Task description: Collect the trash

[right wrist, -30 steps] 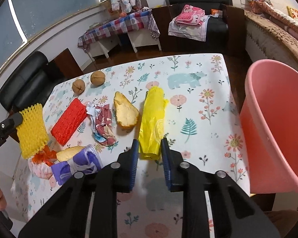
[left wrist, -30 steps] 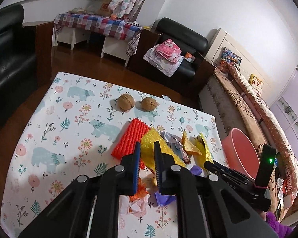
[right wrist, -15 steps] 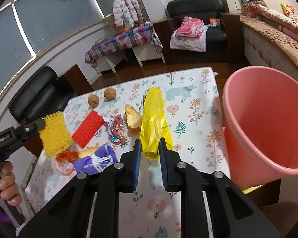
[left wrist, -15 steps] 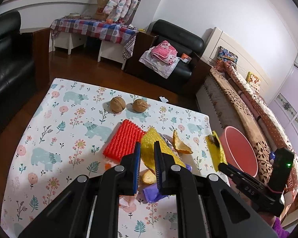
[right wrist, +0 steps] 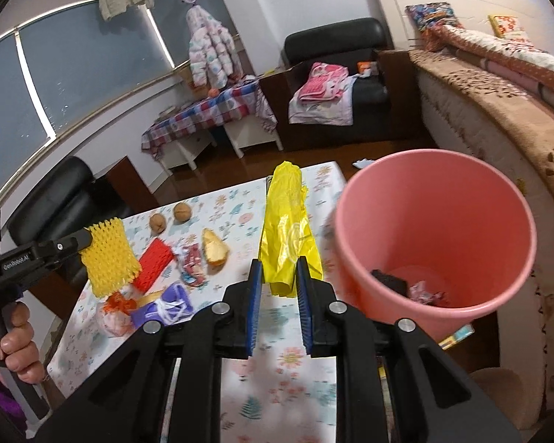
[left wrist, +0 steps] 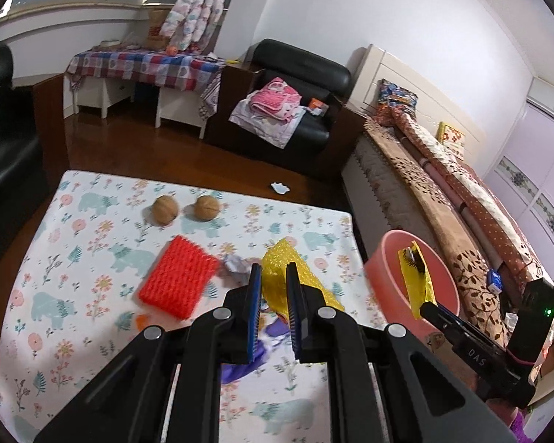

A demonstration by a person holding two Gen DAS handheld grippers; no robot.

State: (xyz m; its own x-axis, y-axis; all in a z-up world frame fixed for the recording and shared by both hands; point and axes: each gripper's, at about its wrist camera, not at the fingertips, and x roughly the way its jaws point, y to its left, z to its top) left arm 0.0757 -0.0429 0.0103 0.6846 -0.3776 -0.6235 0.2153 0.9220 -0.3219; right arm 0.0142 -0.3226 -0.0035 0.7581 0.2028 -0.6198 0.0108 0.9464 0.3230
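My left gripper (left wrist: 273, 277) is shut on a yellow foam net (left wrist: 277, 264), held above the table; it also shows in the right wrist view (right wrist: 109, 258). My right gripper (right wrist: 279, 273) is shut on a yellow plastic bag (right wrist: 286, 229), held up beside the rim of the pink bucket (right wrist: 435, 236). In the left wrist view the bag (left wrist: 415, 275) hangs over the bucket (left wrist: 387, 277). The bucket holds a dark item and a pink wrapper. On the table lie a red foam net (left wrist: 177, 277), a purple wrapper (right wrist: 162, 308), a patterned wrapper (right wrist: 192, 264) and a peel piece (right wrist: 214, 249).
Two walnuts (left wrist: 184, 208) sit at the table's far side. The floral tablecloth (left wrist: 74, 258) covers the table. A bed (left wrist: 461, 192) runs along the right, a black armchair (left wrist: 295, 110) with clothes stands behind, and a black sofa (right wrist: 62, 199) is at the left.
Both grippers have risen from the table with their loads. My right gripper has carried the yellow bag rightward to the bucket's rim.
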